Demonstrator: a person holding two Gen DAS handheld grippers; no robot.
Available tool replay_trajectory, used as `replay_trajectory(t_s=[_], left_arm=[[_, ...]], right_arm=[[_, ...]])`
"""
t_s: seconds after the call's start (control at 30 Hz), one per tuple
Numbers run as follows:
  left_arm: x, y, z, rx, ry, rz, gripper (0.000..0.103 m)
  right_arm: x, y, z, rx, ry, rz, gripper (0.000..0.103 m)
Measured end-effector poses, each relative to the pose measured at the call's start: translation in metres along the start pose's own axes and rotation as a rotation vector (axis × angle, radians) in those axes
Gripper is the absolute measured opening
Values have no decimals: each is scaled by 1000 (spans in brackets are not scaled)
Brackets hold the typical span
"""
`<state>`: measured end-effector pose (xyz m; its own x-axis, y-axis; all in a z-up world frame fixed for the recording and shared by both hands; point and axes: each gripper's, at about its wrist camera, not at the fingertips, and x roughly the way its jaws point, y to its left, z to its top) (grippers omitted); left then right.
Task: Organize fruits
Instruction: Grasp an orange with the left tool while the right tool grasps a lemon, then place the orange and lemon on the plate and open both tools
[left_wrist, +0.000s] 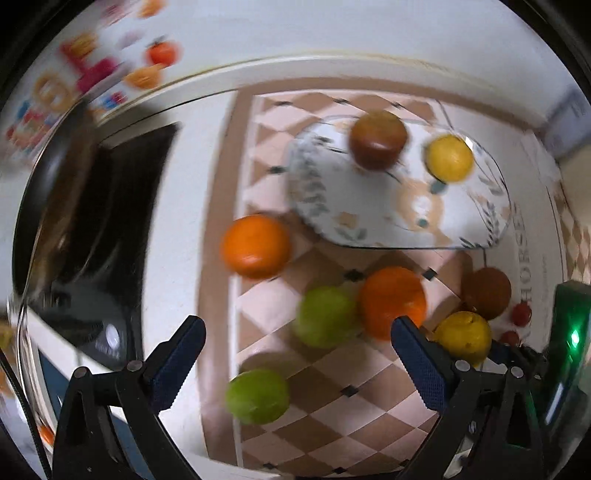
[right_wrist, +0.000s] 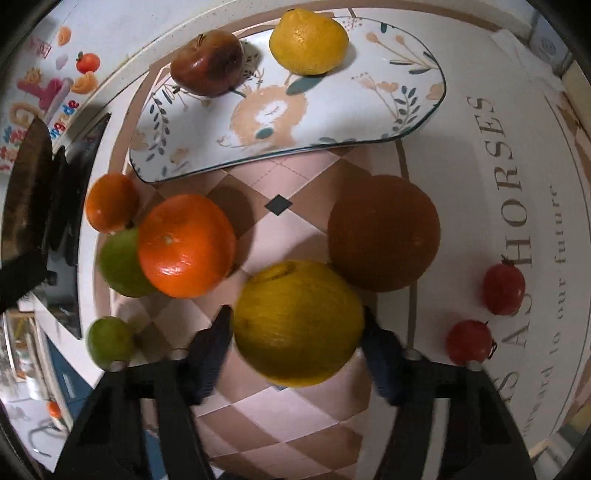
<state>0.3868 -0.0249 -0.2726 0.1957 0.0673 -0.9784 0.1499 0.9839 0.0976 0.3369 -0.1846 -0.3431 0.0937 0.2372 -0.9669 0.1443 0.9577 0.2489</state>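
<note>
Right gripper on a lemon, plate up-frame

In the right wrist view the right gripper (right_wrist: 297, 328) has its jaws set against both flanks of the lemon (right_wrist: 298, 322), low centre of frame, holding it. The plate (right_wrist: 369, 122) lies straight ahead toward the top of the frame, with an apple (right_wrist: 207, 62) and a second lemon (right_wrist: 308, 37) on it and bare space nearest the gripper. So the carry looks to be forward, past the brown fruit (right_wrist: 384, 232). The left gripper (left_wrist: 295, 341) hangs wide and empty, pointed at a green fruit (left_wrist: 325, 317).
</note>
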Motion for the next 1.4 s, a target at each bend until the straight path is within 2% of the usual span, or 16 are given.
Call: replay_trajectory(t_s=[0.2,0.4,0.43,0.47,0.5,0.53,0.67,0.77,0.9,1.0,1.07,1.2,1.3,1.33,1.4], left_arm=[[30,-57,17,242,52,22,103],[59,-91,15,431,125,60,101],[61,-94,15,445,129,57,90],[64,-96,13,457,137,53,74],[68,-98,12,461,155,41,66],[69,-98,11,449,166,24,63],[65,-96,4,408,153,9,62],[54,-89,-11,331,156,-41,62],[48,-67,-42,179,185,-120,62],[54,-58,-62,122,212,-147,62],[61,-56,-74,108,230,-157,62],[62,-54,-82,92,214,-169,62],[63,-54,-85,90,207,-167,62],[60,-55,-77,89,206,-165,62],[60,-55,-77,80,206,-164,62]], right_arm=[[-10,-28,-12,41,30,-2,66],[-12,-45,-16,77,43,11,66],[-13,-46,-16,80,45,13,66],[-14,-47,-16,82,47,16,66],[-14,-48,-17,82,49,17,66],[-14,-50,-17,83,51,18,66],[-13,-49,-12,79,55,16,66],[-14,-49,-11,73,55,14,66],[-16,-47,-17,35,69,-3,66],[-18,-48,-22,12,81,-10,66],[-18,-47,-24,-6,90,-23,66],[-17,-46,-20,-9,105,-17,67],[-20,-50,-19,-9,95,-10,69],[-21,-49,-20,-15,91,-11,69],[-22,-48,-21,-30,76,-22,66]])
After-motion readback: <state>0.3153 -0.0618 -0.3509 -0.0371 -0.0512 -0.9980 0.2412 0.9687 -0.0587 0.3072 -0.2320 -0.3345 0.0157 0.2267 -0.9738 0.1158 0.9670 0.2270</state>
